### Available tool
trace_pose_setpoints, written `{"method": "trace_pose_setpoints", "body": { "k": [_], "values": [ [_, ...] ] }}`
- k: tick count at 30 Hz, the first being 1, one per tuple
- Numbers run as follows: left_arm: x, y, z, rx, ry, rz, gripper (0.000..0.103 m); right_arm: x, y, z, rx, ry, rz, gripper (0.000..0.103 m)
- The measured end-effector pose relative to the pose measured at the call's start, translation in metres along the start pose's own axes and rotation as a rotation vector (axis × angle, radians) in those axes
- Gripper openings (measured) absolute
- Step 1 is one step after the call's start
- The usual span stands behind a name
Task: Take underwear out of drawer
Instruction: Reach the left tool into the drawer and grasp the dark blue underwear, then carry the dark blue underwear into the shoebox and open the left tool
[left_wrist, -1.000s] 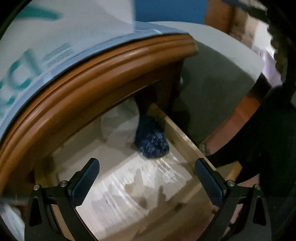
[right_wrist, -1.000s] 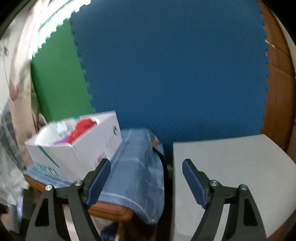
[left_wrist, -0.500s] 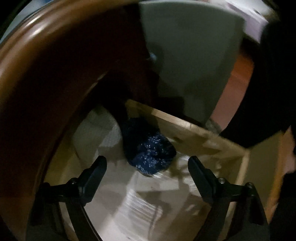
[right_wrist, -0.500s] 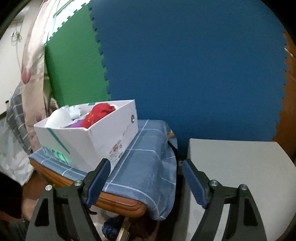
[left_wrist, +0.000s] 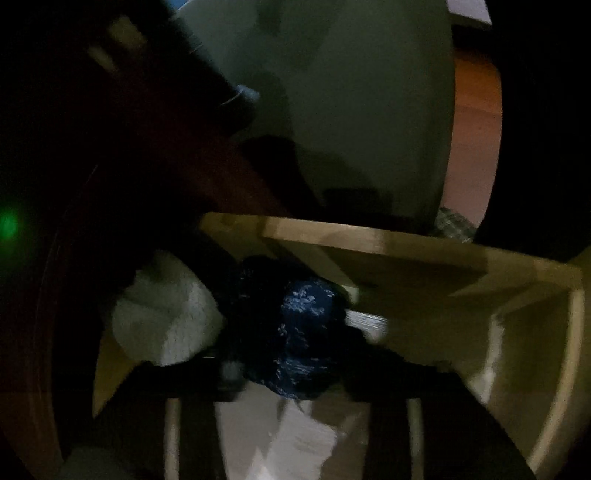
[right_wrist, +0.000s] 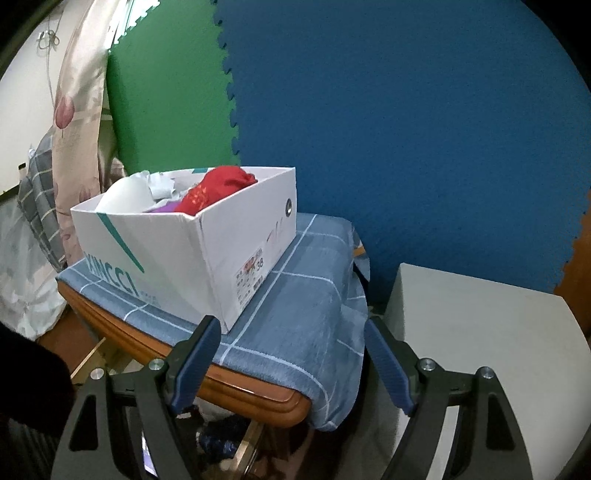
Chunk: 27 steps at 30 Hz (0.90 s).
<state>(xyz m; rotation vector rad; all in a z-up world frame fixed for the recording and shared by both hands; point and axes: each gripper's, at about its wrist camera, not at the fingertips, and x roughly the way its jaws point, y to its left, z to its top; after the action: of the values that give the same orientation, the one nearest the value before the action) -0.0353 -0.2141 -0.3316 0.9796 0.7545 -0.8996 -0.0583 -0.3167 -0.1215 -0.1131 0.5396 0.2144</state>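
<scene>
The left claw (left_wrist: 291, 373) sits dark and blurred around the blue underwear (left_wrist: 295, 328) in the drawer (left_wrist: 406, 266) — grip unclear, a white bundle (left_wrist: 166, 321) just beside. The right claw (right_wrist: 291, 363) hangs spread wide before the shoebox (right_wrist: 184, 243) on the cloth-covered surface (right_wrist: 295, 295).

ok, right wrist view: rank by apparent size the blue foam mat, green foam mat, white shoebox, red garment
1. blue foam mat, by far the largest
2. white shoebox and green foam mat look alike; the box is nearer the camera, so unranked
3. red garment, smallest

Left wrist view looks closely down into the drawer (left_wrist: 424, 258); right wrist view faces the bench (right_wrist: 258, 384) from above, sharing the navy underwear (left_wrist: 295, 332).
</scene>
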Motion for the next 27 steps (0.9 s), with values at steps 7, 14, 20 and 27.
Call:
{"method": "trace_pose_setpoints", "body": {
  "k": [7,14,20,27],
  "values": [
    [-0.096,0.023,-0.013,-0.1,-0.082,-0.09,0.018,-0.002,-0.001,-0.001,-0.002,0.0,-0.007,0.082],
    [-0.202,0.022,-0.027,-0.233,-0.182,-0.04,0.018,0.004,0.007,-0.002,-0.037,0.019,-0.023,0.082],
    [-0.28,0.026,-0.031,-0.428,-0.29,0.125,0.018,0.011,0.028,-0.005,-0.144,0.05,-0.043,0.082],
    [-0.382,0.079,-0.028,-0.536,-0.465,0.349,0.018,0.017,0.048,-0.01,-0.241,0.072,-0.037,0.082]
  ]
}}
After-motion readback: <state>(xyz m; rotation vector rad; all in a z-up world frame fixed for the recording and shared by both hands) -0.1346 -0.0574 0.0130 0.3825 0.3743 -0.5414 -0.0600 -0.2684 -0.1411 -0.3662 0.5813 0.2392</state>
